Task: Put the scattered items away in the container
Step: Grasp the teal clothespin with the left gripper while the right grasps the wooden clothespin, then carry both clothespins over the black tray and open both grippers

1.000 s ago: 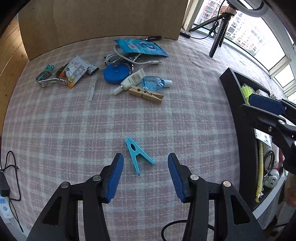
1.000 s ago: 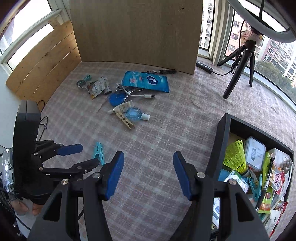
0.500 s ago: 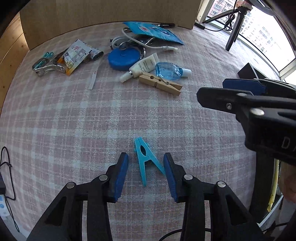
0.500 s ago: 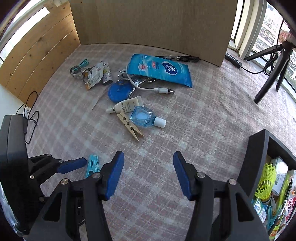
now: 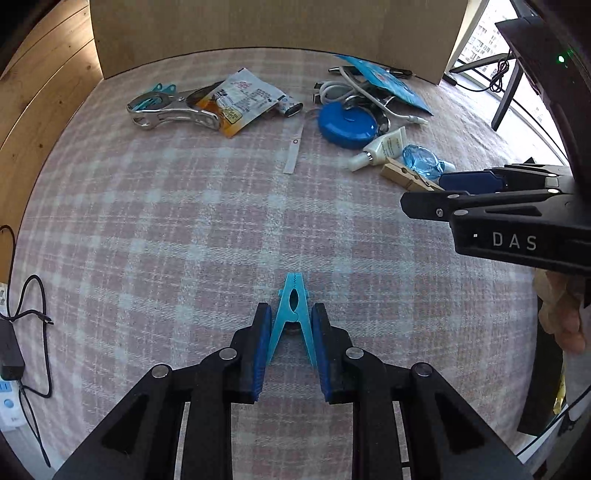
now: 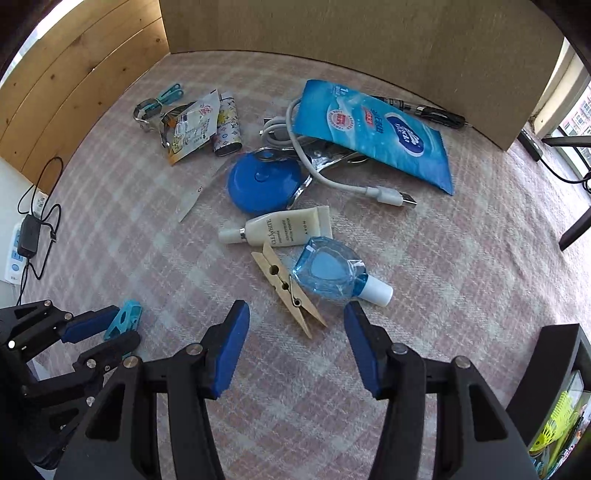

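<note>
Far left, off the cloth: a power strip [image 6: 16, 254] with a black adapter and looped cable. Left gripper [image 5: 290, 332] low over the checked cloth [image 5: 184, 229], blue pads [image 5: 263, 343] closed in against the splayed legs of the turquoise clothespin [image 5: 293, 314], gripping it, peg's toothed nose pointing away and lying on the cloth; from the right wrist view only the peg's tip [image 6: 123, 325] showing past the left fingers. Further back on the left: metal tongs [image 5: 166, 110] touching a white-and-orange sachet [image 5: 240, 101], a patterned lighter [image 6: 227, 129] just beside it, small teal clip [image 6: 168, 95] behind. Middle: loose white strip [image 5: 293, 147], then a round blue case [image 6: 264, 184] with a white USB cable [image 6: 351, 184] running over a metal clip. Below that: cream tube [image 6: 284, 229], wooden clothespin [image 6: 286, 291] touching the tube's lower edge, and a clear blue bottle [image 6: 328, 275] with white cap just right of the peg. Right gripper [image 6: 297, 350] spread wide, holding nothing, hovering just short of the wooden clothespin, whose near end points into the gap between the pads. Back right: blue wipes pack [image 6: 373, 133] overlapping the cable, black pen [image 6: 428, 110] behind it against the cardboard backdrop [image 6: 332, 26]. Far right, bottom corner: black container [image 6: 554, 373], wall edge and a neon-yellow item inside visible, the rest cut off.
</note>
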### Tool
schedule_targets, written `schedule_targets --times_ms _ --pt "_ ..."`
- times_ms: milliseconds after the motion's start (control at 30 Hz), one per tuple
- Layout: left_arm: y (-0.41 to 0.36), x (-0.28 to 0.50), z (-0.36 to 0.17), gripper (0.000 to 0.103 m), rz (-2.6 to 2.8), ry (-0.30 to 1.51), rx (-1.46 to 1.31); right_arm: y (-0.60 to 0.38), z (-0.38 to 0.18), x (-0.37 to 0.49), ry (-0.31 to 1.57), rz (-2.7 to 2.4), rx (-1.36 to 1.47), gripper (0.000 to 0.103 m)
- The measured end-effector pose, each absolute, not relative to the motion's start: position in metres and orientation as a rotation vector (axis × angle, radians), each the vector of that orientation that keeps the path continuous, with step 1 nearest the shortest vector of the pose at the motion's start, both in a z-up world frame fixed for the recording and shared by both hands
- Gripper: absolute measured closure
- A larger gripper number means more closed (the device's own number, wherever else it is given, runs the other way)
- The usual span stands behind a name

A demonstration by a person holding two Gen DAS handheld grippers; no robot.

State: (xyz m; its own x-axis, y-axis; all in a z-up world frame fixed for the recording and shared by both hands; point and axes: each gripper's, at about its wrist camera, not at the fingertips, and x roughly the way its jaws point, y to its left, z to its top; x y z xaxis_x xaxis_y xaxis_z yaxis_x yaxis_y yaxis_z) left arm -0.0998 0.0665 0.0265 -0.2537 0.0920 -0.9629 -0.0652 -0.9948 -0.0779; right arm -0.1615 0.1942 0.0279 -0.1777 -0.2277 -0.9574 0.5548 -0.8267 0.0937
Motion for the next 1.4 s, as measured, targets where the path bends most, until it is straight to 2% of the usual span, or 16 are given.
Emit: schedule_targets --times_ms 100,167,233,300,433,800,1100,1400 --pt "0.059 -0.098 0.027 0.082 2.415 -0.039 -1.853 0.186 0.027 -0.161 0.421 -2.044 1.579 0.052" --pt "0.057 -0.098 0.028 0.082 2.415 -0.035 -1.851 0.181 0.028 -0.16 0.461 -2.063 1.568 0.063" --pt "0.055 -0.098 0.028 0.082 2.414 -0.043 -1.852 0.179 0.029 -0.158 0.505 -2.074 1.568 0.083" --pt "0.054 -0.097 0.029 0.082 2.412 -0.044 -1.851 0.18 0.029 -0.156 0.479 -2.053 1.588 0.09" --pt "0.054 -0.098 0.031 0.082 2.406 -0.042 -1.845 0.19 0.03 -0.149 0.443 -2.077 1.607 0.09" --pt "0.092 -0.112 0.066 0.082 2.34 -0.007 -1.726 0.27 0.081 -0.13 0.088 -2.261 1.595 0.09" --pt "0.205 -0.124 0.098 0.082 2.23 0.133 -1.549 0.382 0.135 -0.088 -0.108 -2.494 1.577 0.09" --pt "0.318 -0.092 0.132 0.082 2.025 0.246 -1.402 0.501 0.15 -0.035 -0.247 -2.715 1.683 0.09"
